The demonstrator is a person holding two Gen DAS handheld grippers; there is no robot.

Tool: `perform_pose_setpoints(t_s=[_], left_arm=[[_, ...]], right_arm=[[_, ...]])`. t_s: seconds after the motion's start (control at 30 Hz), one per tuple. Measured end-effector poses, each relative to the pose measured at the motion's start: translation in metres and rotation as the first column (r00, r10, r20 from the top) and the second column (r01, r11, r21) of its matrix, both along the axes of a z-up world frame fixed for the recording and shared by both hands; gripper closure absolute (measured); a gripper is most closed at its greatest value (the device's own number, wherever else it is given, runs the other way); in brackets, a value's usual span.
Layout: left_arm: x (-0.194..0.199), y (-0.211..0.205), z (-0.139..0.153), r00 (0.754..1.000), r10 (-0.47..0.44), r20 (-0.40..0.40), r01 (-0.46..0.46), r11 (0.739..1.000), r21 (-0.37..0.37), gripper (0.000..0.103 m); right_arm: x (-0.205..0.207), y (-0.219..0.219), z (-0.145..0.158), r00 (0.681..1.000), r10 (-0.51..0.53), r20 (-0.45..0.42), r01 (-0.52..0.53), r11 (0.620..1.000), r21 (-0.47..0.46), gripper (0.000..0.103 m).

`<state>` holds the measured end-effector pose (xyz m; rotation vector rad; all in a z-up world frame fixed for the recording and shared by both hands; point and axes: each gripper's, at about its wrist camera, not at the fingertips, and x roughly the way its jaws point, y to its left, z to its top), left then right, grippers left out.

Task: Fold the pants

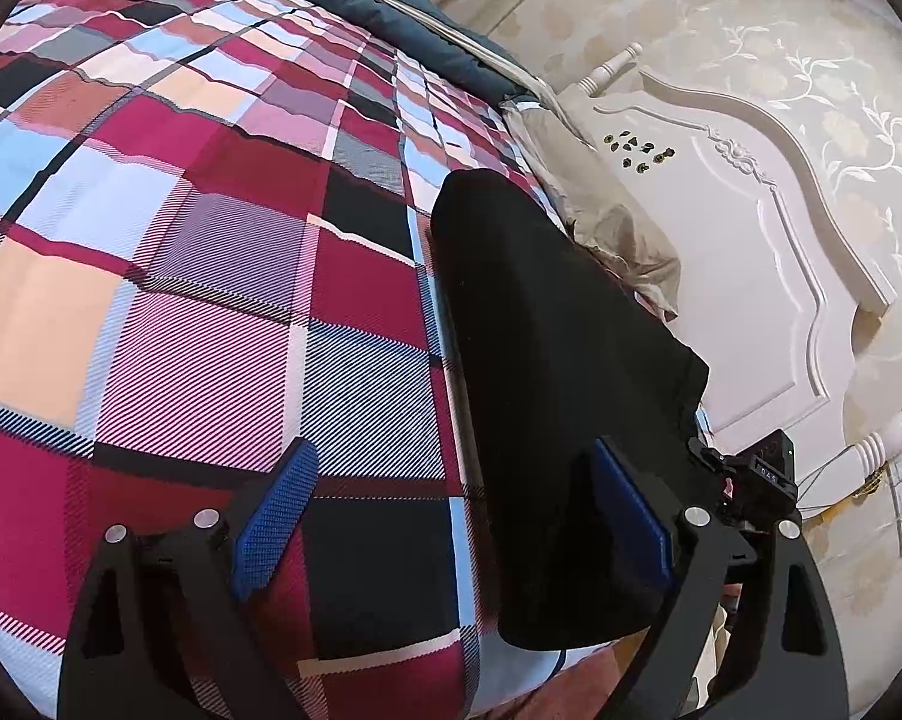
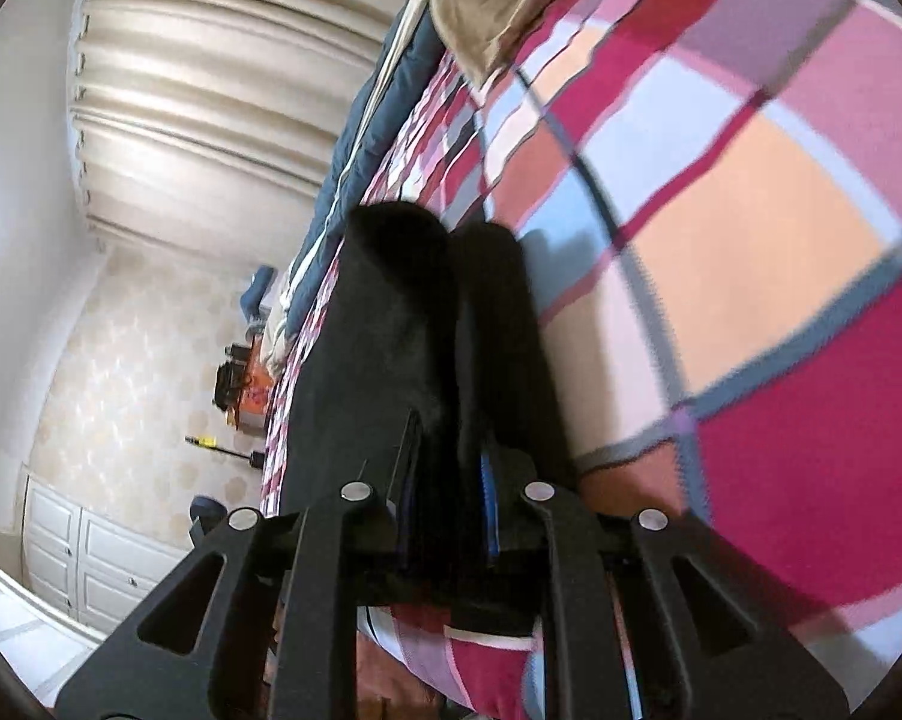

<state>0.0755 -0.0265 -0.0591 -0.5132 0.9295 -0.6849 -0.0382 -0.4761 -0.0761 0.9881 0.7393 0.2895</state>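
Left wrist view looks down on a bed covered by a plaid sheet [image 1: 180, 276] in red, pink, pale blue and peach. Black pants [image 1: 547, 360] lie folded into a long narrow strip along the bed's right-hand edge, close to the white carved headboard [image 1: 751, 276] and a tan pillow [image 1: 619, 240] at that end. The left gripper [image 1: 451, 516] hangs over the bed's near edge with its jaws spread wide; one blue pad [image 1: 276, 516] is over bare sheet, the other sits against the near end of the pants, and nothing is clamped between them.

From the right wrist view, the right gripper [image 2: 451, 480] has its jaws drawn nearly together around a bunched fold of the pants [image 2: 390, 324], dark cloth filling the narrow gap between the pads. The cloth runs away from the fingers along the bed's edge, over the plaid sheet [image 2: 751, 210]. A dark blue quilt [image 2: 354, 138] lies along the far side.
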Motion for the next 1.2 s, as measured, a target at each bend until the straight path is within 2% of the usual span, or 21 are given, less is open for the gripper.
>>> perform_pose_setpoints(t_s=[0.1, 0.13, 0.17, 0.23, 0.33, 0.47, 0.7, 0.8, 0.87, 0.9, 0.93, 0.97, 1.0, 1.03, 1.1, 1.2], left_arm=[[-0.001, 0.004, 0.001, 1.000, -0.004, -0.013, 0.004, 1.000, -0.010, 0.014], [-0.001, 0.007, 0.001, 1.000, -0.005, -0.023, 0.005, 1.000, -0.022, 0.014], [-0.002, 0.011, 0.002, 0.999, -0.008, -0.034, 0.006, 0.999, -0.046, 0.014], [-0.003, 0.017, 0.002, 0.998, -0.012, -0.061, 0.006, 0.996, -0.094, 0.014], [-0.004, 0.019, 0.000, 0.995, -0.025, -0.097, 0.009, 0.988, -0.156, 0.014], [-0.003, 0.007, -0.006, 0.988, -0.057, -0.145, 0.026, 0.978, -0.207, 0.014], [0.002, -0.034, -0.007, 0.975, -0.168, -0.144, 0.132, 0.964, -0.232, 0.014], [0.008, -0.049, -0.008, 0.973, -0.177, -0.145, 0.143, 0.964, -0.223, 0.014], [0.009, -0.058, -0.007, 0.975, -0.174, -0.137, 0.148, 0.972, -0.181, 0.014], [0.008, -0.061, -0.006, 0.975, -0.177, -0.132, 0.157, 0.976, -0.151, 0.016], [0.007, -0.065, -0.004, 0.977, -0.176, -0.124, 0.163, 0.981, -0.109, 0.021], [0.005, -0.068, -0.003, 0.980, -0.168, -0.110, 0.163, 0.985, -0.046, 0.031], [0.003, -0.072, -0.001, 0.982, -0.166, -0.094, 0.168, 0.986, 0.015, 0.035], [0.002, -0.072, 0.000, 0.983, -0.163, -0.087, 0.166, 0.986, 0.033, 0.037], [0.001, -0.069, 0.000, 0.985, -0.147, -0.091, 0.151, 0.988, 0.039, 0.042], [-0.002, -0.069, 0.004, 0.988, -0.132, -0.078, 0.137, 0.988, 0.066, 0.048]], right_arm=[[-0.014, -0.010, 0.000, 0.999, -0.047, -0.007, 0.047, 0.998, 0.029, 0.075], [-0.017, -0.013, 0.001, 0.998, -0.064, -0.016, 0.064, 0.998, 0.028, 0.055], [-0.021, -0.016, 0.003, 0.995, -0.089, -0.035, 0.089, 0.996, 0.002, 0.048], [-0.026, -0.017, 0.009, 0.996, -0.089, -0.011, 0.089, 0.996, -0.003, 0.033], [-0.024, -0.014, 0.013, 0.998, -0.061, -0.004, 0.061, 0.998, -0.007, 0.022], [-0.011, -0.007, 0.010, 1.000, -0.017, -0.026, 0.016, 0.999, -0.039, 0.022], [0.011, 0.022, 0.012, 0.995, 0.088, -0.053, -0.093, 0.991, -0.099, 0.014], [0.019, 0.030, 0.012, 0.990, 0.120, -0.069, -0.128, 0.984, -0.127, 0.014], [0.025, 0.037, 0.011, 0.987, 0.144, -0.073, -0.154, 0.976, -0.155, 0.014], [0.027, 0.041, 0.011, 0.985, 0.158, -0.075, -0.169, 0.970, -0.177, 0.018], [0.027, 0.045, 0.011, 0.983, 0.164, -0.083, -0.178, 0.963, -0.201, 0.028], [0.027, 0.049, 0.011, 0.982, 0.164, -0.099, -0.183, 0.953, -0.242, 0.032], [0.026, 0.051, 0.010, 0.981, 0.161, -0.104, -0.183, 0.949, -0.255, 0.039], [0.024, 0.049, 0.009, 0.982, 0.158, -0.098, -0.178, 0.954, -0.241, 0.047], [0.022, 0.045, 0.007, 0.984, 0.157, -0.086, -0.171, 0.964, -0.205, 0.054], [0.018, 0.047, 0.007, 0.986, 0.149, -0.067, -0.160, 0.966, -0.205, 0.057]])
